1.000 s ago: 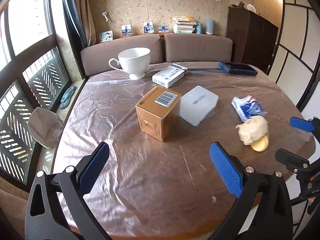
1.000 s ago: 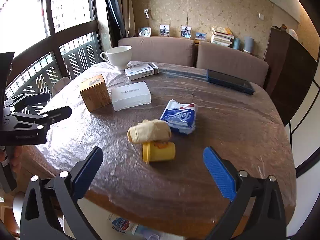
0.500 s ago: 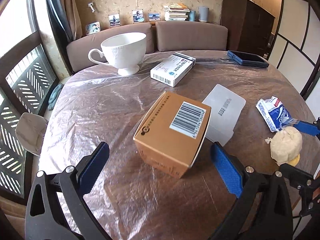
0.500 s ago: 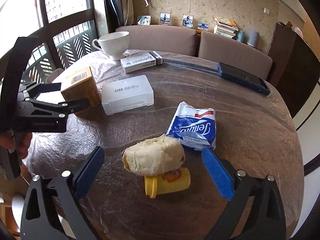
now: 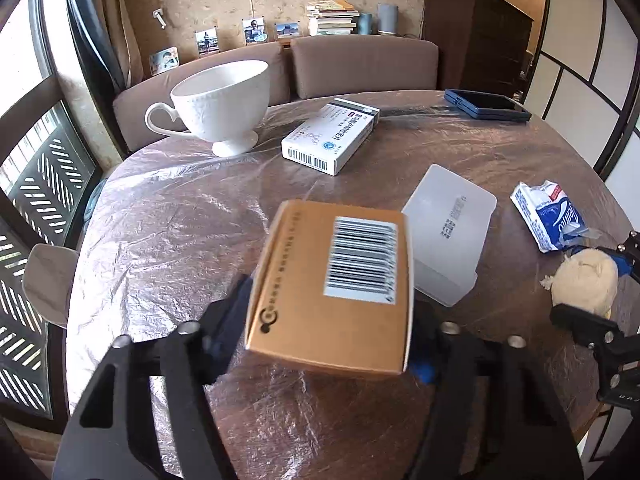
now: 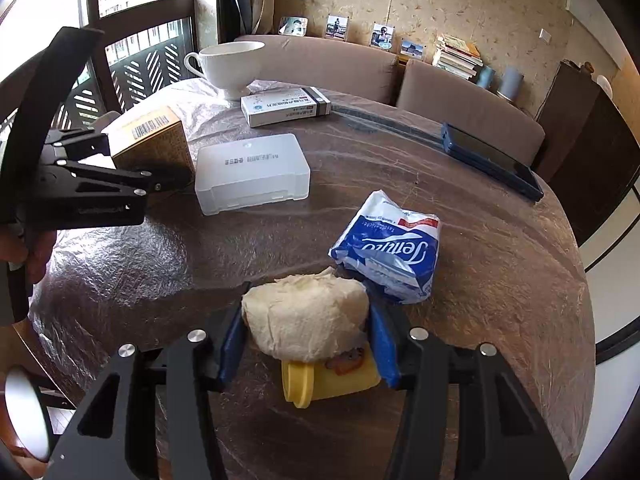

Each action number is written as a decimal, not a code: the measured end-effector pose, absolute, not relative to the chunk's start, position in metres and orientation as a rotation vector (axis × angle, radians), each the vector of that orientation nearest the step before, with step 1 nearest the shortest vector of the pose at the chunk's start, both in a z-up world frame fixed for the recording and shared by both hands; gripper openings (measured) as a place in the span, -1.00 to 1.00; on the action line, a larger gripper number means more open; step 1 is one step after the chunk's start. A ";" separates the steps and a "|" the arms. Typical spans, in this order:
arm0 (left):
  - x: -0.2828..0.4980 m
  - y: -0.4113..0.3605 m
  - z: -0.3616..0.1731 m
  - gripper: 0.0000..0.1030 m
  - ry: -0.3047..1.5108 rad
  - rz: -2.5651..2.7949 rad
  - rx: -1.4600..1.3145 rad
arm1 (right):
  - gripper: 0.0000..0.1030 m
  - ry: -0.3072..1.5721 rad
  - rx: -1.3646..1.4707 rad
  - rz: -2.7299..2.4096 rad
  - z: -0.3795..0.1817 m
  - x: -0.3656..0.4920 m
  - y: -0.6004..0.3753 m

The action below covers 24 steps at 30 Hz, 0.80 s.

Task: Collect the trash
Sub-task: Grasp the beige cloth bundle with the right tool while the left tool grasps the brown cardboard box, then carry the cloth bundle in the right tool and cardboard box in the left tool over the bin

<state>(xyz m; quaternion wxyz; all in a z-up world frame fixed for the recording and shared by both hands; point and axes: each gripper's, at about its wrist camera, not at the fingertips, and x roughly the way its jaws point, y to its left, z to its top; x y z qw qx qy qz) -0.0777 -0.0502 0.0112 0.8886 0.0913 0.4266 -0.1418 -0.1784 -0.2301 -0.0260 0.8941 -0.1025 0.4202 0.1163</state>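
The left gripper (image 5: 328,336) has its fingers closed narrowly on the two sides of the brown cardboard box (image 5: 336,280), which sits near the left edge of the table (image 5: 168,224), just beside the clear plastic case (image 5: 448,232). The right gripper (image 6: 308,340) has its fingers pressed against the crumpled tissue wad (image 6: 306,320), near the table's near edge; the wad rests against a yellow cup (image 6: 324,378) lying on its side, with the blue tissue packet (image 6: 388,256) just behind.

To do this step well, both grips should probably be firm before lifting: the box wants even pressure low on its side walls so it does not tip, and the soft wad wants a squeeze deep enough not to slip, without catching the cup beneath.

The box's barcode face points up, and its long axis runs away from the left camera, towards the white cup (image 5: 222,108). The wad's long axis lies across the right fingers.
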 end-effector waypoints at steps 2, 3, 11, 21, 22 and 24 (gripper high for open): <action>-0.079 -0.052 0.011 -0.05 0.888 -0.300 0.182 | 0.00 0.861 -0.193 0.246 -0.023 -0.181 -0.232; -0.079 -0.052 0.012 -0.05 0.889 -0.304 0.174 | 0.00 0.859 -0.183 0.252 -0.021 -0.182 -0.234; -0.089 -0.049 0.021 -0.05 0.875 -0.296 0.130 | 0.00 0.843 -0.109 0.293 -0.010 -0.192 -0.240; -0.102 -0.054 0.024 -0.05 0.886 -0.257 0.098 | 0.00 0.857 -0.011 0.307 -0.007 -0.190 -0.248; -0.104 -0.055 0.025 -0.05 0.888 -0.256 0.093 | 0.00 0.858 -0.007 0.307 -0.006 -0.190 -0.249; -0.106 -0.055 0.027 -0.05 0.891 -0.252 0.078 | 0.00 0.861 0.000 0.308 -0.006 -0.191 -0.250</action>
